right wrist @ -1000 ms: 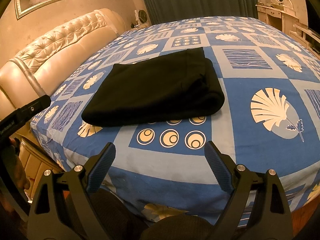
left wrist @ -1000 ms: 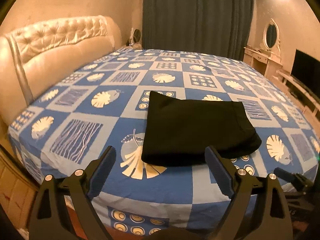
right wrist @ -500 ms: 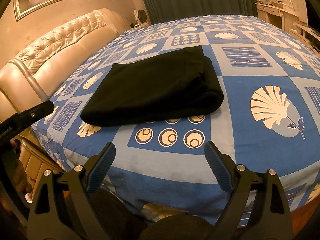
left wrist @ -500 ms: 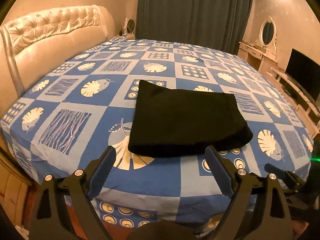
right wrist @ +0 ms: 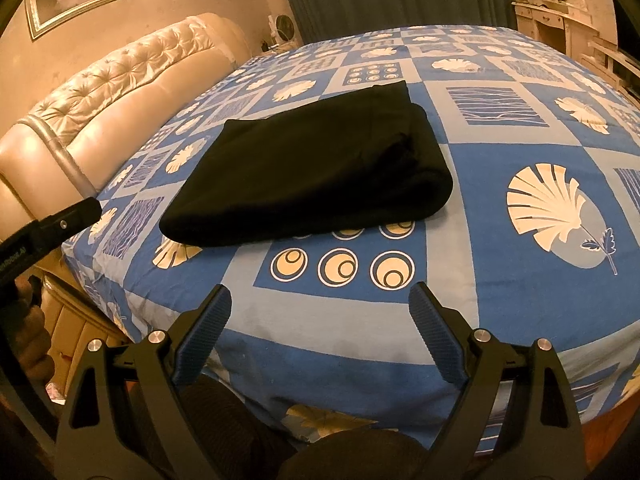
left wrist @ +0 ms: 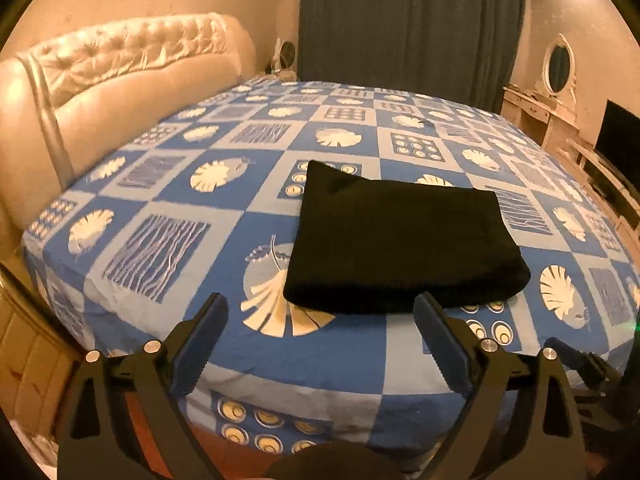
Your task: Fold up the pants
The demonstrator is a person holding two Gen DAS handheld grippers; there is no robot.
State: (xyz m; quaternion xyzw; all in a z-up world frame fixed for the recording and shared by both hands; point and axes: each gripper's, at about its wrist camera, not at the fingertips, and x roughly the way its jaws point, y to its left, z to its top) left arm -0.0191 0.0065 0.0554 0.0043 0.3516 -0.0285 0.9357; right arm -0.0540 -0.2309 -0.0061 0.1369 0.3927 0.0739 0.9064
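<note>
Pants [left wrist: 404,244], black and folded into a thick rectangle, lie flat on the bed [left wrist: 328,364] near its front edge, roughly midway along that edge. Over the last second my left-wrist view has swung: the padded headboard [left wrist: 132,76] dropped out of much of the frame, then came back, while the bundle kept the same shape and the same spot on the blue patterned sheet. The right-wrist view has hardly shifted.

My left gripper [left wrist: 320,322] hovers off the front edge of the bed with its jaws spread wide and nothing between them; the pants sit just beyond its fingertips, not touched. My right gripper [right wrist: 320,312] hangs further along the same edge, jaws also wide and empty, with a row of circle prints between it and the pants [right wrist: 316,168].

I judge the folding finished: the rounded fold faces the front right, edges look even, and both tools are clear of the cloth. Only camera drift changed, not the garment.
</note>
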